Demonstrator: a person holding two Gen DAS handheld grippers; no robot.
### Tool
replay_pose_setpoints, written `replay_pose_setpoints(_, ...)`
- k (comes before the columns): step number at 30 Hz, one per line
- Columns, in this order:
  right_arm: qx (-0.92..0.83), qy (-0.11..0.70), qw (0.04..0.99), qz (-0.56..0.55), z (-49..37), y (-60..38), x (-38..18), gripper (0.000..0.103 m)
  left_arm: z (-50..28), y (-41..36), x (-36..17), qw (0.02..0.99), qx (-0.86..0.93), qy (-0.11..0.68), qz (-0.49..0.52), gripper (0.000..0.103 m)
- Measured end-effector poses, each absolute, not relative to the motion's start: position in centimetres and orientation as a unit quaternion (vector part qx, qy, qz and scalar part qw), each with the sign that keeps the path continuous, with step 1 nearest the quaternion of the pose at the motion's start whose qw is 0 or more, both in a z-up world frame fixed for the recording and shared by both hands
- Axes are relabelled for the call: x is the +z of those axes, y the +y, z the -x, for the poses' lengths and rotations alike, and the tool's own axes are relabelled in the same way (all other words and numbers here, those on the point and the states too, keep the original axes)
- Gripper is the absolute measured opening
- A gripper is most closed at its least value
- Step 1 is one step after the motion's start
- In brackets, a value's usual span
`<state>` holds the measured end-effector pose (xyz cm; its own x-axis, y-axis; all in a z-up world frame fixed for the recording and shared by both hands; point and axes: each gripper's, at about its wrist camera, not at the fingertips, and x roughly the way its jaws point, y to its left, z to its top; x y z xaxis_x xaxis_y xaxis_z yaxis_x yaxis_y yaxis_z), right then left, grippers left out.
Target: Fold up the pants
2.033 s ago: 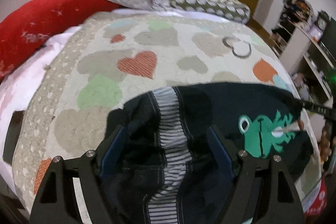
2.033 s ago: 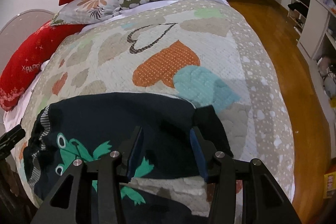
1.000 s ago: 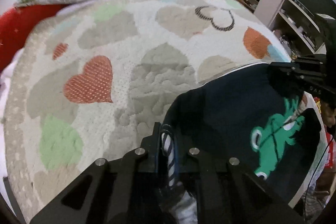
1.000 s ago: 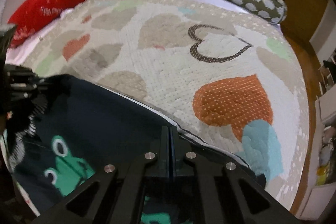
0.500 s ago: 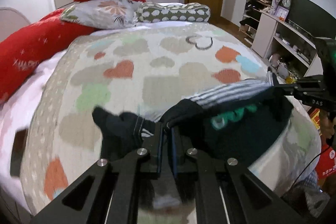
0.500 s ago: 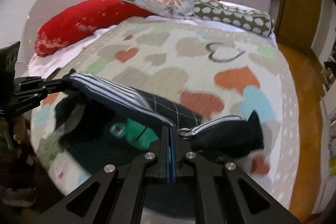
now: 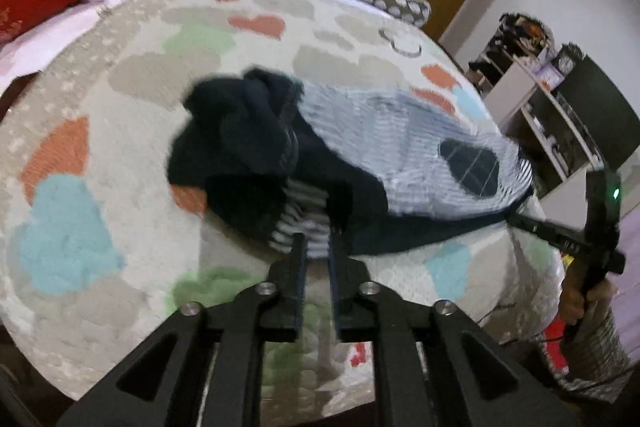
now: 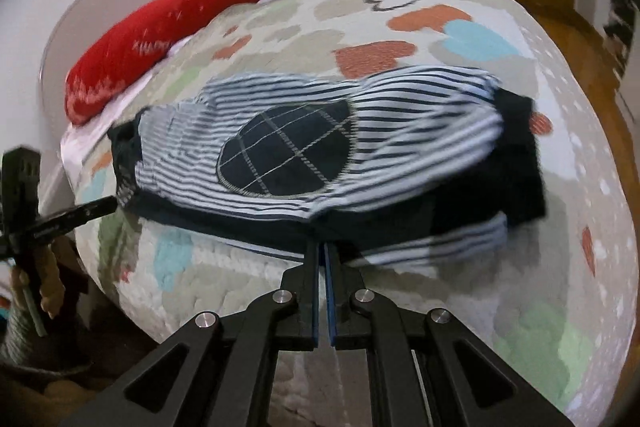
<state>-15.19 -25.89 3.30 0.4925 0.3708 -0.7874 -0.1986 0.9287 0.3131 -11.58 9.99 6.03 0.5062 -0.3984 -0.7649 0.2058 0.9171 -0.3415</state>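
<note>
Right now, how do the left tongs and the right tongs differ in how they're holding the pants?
The left tongs stand slightly apart, having just been opening, with striped fabric of the pants between the fingers; the right tongs are pinched almost fully together on the pants' dark near edge. The left tongs sit by the bunched dark end, the right tongs under the flat striped panel. Both point down toward the bedspread.

Navy pants (image 8: 320, 155) with white stripes lie on a cream bedspread (image 8: 440, 307) of coloured hearts.
</note>
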Motion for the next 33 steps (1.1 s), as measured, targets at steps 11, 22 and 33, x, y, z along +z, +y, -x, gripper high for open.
replay_pose_setpoints(11,0.12,0.452,0.867,-0.17,16.1,-29.5,3.5,0.005,4.5,11.2,4.6,0.825,-0.122,0.498,0.238,0.003)
replay_pose_setpoints(22,0.039,0.402,0.877,-0.259,16.9,-36.9,4.5,0.028,9.7,13.2,2.5,0.804,-0.107,0.513,0.281,0.005)
replay_pose_setpoints(33,0.035,0.407,0.881,-0.238,12.3,-34.4,5.5,0.049,9.3,12.4,1.7,0.802,-0.108,0.516,0.281,0.005)
